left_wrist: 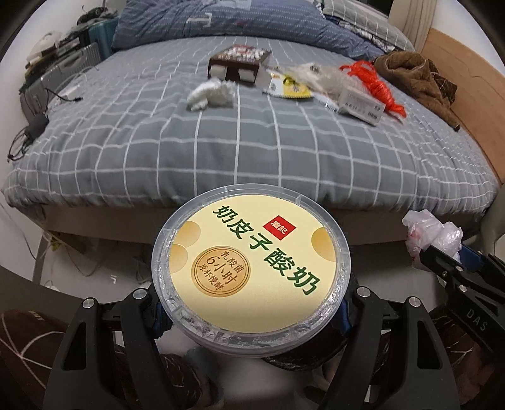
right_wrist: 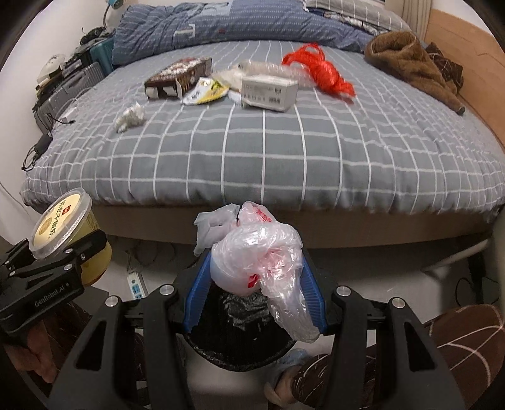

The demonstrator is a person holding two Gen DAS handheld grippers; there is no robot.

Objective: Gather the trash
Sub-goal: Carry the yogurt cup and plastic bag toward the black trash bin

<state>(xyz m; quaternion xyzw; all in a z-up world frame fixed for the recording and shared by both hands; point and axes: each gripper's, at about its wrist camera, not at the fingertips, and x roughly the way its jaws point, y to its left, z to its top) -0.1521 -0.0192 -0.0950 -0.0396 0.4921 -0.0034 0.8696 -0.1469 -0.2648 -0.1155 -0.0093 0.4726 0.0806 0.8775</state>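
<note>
Bin (right_wrist: 240, 334) under bag (right_wrist: 262, 252), right view only

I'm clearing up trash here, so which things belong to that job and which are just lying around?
Job: yogurt tub in left gripper; plastic bag in right gripper; bin; tissue, wrapper, red string.

Lying about: brown garment, quilt, suitcases.

Lidded yellow yogurt tub (left_wrist: 251, 271), upright, crumpled clear plastic bag (right_wrist: 262, 252), both seemingly clamped
</note>
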